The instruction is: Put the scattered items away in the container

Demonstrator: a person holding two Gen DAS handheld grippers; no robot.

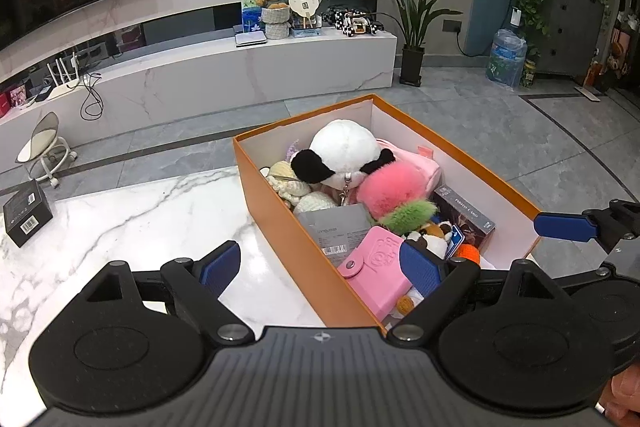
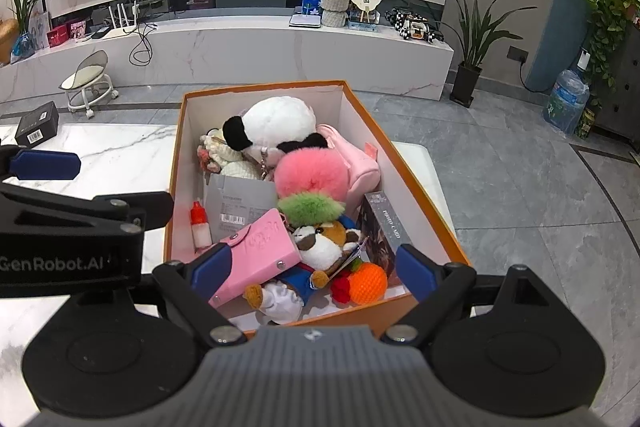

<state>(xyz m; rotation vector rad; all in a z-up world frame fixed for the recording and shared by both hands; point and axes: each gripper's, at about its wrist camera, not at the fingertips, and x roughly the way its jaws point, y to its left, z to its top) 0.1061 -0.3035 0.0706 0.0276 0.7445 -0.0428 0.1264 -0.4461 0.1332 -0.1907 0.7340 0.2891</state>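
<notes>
Orange cardboard box (image 2: 404,163) stands on the marble table (image 1: 120,211), filled with soft toys, a pink case (image 2: 256,251) and cards, so tidying looks nearly complete. Left gripper (image 1: 320,267) and right gripper (image 2: 314,273) hover at its near end, jaws wide and empty.

Looking down at a slant from just above each claw, the left wrist view sitting close over the near left corner of the orange box (image 1: 280,219), the right wrist view over its near end, both sharing the box (image 2: 176,163), bench (image 1: 120,219) and television wall beyond.
</notes>
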